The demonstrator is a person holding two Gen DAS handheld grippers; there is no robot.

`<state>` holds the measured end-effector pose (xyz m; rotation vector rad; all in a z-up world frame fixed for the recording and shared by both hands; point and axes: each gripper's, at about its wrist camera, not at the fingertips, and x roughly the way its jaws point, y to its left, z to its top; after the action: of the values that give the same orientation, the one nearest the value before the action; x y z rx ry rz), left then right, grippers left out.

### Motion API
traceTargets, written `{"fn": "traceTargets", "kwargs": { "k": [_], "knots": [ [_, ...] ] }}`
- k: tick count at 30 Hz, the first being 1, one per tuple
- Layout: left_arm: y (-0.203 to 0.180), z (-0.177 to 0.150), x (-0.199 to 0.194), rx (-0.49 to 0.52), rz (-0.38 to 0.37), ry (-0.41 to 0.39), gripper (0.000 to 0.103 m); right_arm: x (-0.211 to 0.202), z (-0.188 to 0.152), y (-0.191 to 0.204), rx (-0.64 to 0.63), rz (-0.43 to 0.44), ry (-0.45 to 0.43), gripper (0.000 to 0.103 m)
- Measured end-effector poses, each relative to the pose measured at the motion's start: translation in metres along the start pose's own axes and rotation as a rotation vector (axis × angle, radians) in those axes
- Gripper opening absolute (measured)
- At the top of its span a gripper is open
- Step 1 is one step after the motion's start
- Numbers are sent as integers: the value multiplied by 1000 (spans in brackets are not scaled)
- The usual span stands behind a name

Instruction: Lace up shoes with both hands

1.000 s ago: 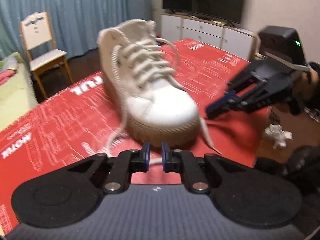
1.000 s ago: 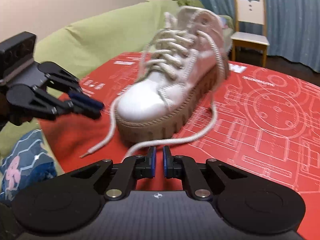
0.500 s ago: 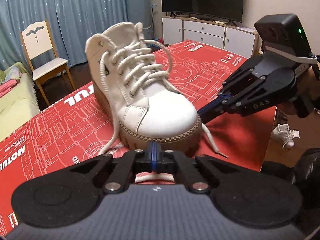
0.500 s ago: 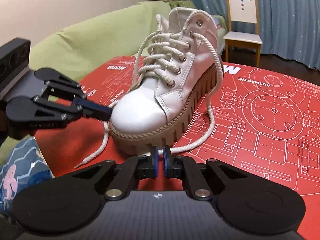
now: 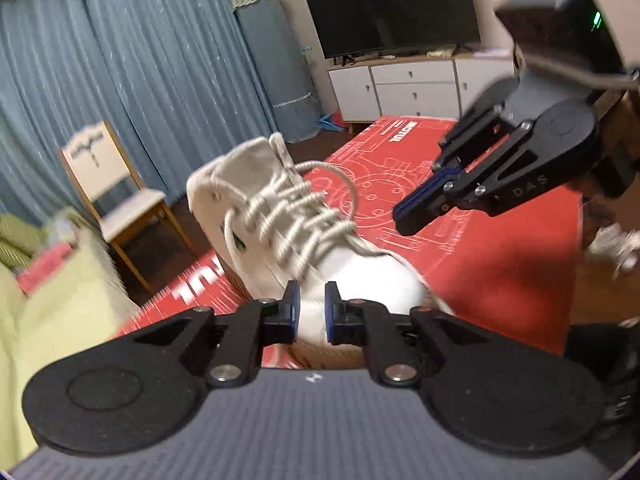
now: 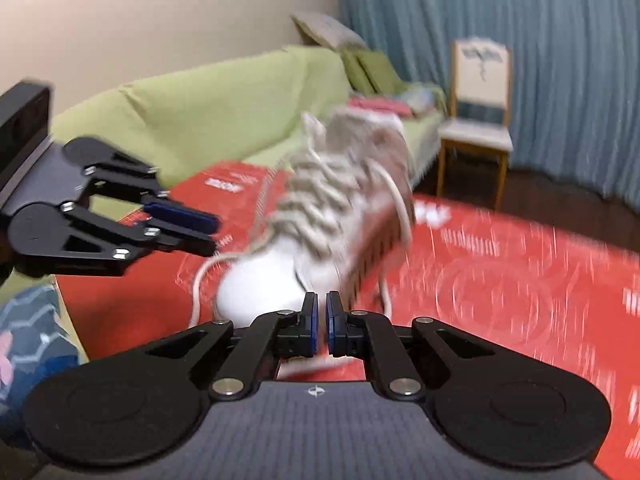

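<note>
Left gripper [image 5: 308, 307] nearest, jaws opening, a clear gap between the blue pads and no lace in it as far as I can see; the toe of the shoe [image 5: 360, 280] sits just behind the tips. Right gripper [image 6: 321, 322] jaws nearly together with a thin slit left, nothing visibly pinched, though whether a lace runs below the tips I cannot tell. The white boot stands on the red mat [image 5: 500, 264], eyelets threaded up the front, two loose lace ends [image 6: 394, 240] trailing down either side onto the mat. Both views are smeared. Risks: neither tool seems to hold a lace, so a grab made now could close on air or on the toe cap. The loose ends lie flat against the mat and are thin, easy to miss or pinch only partly. The two grippers are close over the toe and could knock each other. The boot is unheld, so a tug on one lace may drag or tip it. Behind: sofa [image 6: 208, 112], chair [image 6: 478, 120], curtains.
</note>
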<state>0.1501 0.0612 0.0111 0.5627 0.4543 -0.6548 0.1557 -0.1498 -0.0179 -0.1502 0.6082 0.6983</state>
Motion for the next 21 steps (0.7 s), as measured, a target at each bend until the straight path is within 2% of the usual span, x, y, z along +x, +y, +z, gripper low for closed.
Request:
{"fn": "traceTargets", "kwargs": {
  "k": [1, 5, 7, 12, 21],
  "knots": [
    [-2, 2, 5, 27, 10, 1, 15, 1, 4, 4, -38, -5, -12, 9],
    [-3, 8, 20, 73, 30, -3, 16, 13, 17, 19, -189, -61, -27, 9],
    [0, 10, 24, 72, 23, -8, 16, 18, 21, 20, -220, -75, -24, 9],
    [9, 12, 35, 60, -28, -3, 16, 25, 23, 15, -215, -72, -22, 9],
    [39, 14, 43, -39, -150, 7, 11, 30, 19, 9, -201, -69, -12, 9]
  ]
}}
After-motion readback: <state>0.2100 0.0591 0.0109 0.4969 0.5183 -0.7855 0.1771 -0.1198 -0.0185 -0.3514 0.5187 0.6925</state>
